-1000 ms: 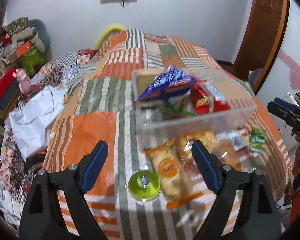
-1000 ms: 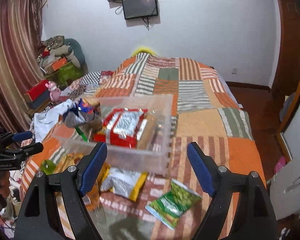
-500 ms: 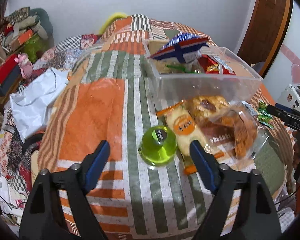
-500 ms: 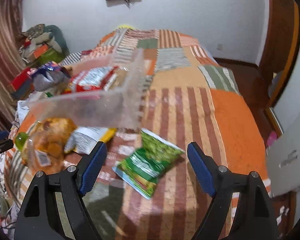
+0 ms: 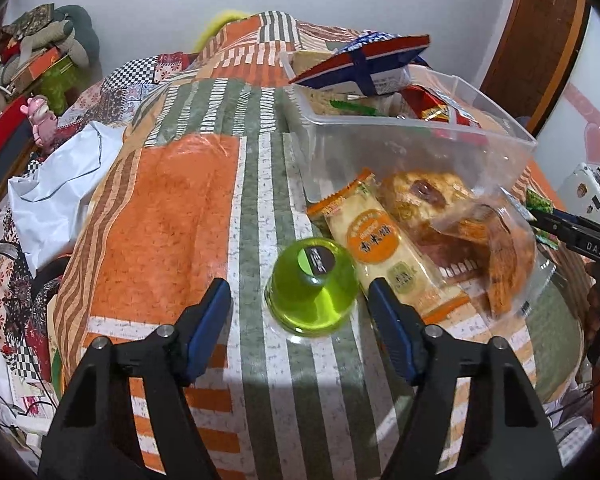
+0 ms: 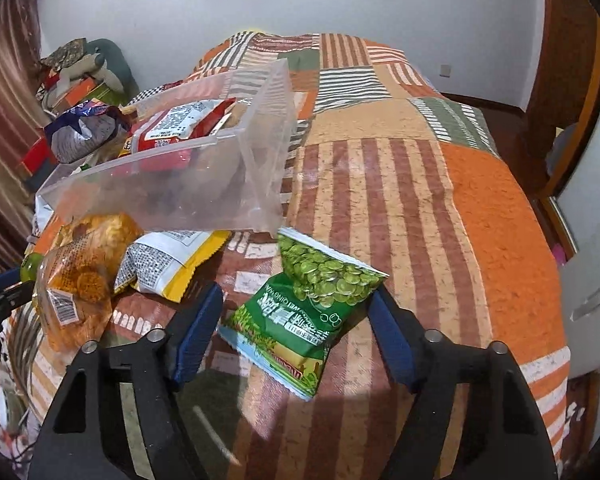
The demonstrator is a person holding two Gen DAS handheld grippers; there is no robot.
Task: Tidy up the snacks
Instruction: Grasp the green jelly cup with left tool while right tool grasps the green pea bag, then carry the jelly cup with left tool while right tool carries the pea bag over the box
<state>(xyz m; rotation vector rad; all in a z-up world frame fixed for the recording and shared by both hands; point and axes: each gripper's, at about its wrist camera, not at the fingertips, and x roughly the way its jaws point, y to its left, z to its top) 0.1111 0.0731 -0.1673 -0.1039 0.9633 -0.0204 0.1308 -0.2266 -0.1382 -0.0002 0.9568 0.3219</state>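
Observation:
A clear plastic bin [image 5: 496, 148] [image 6: 236, 184] on the bed holds several snack packs. In the left wrist view my left gripper [image 5: 300, 304] is open around a green jelly cup [image 5: 312, 284], fingers apart from it. An orange cracker pack [image 5: 384, 248] and a clear bag of fried snacks [image 5: 476, 224] lie to its right. In the right wrist view my right gripper [image 6: 296, 312] is open around a green pea snack bag [image 6: 312, 300]. A white-and-yellow pack [image 6: 168, 260] and the fried-snack bag [image 6: 80, 276] lie to its left.
The patchwork bedspread [image 6: 440, 208] covers the bed. A white sheet [image 5: 56, 184] and boxes lie off the bed's left side. A wooden door [image 5: 548, 32] stands at the right. The other gripper's tip [image 5: 572, 232] shows at the right edge.
Both grippers have come down and forward: the left now frames the jelly cup, the right now frames the green pea bag. Both stay open.

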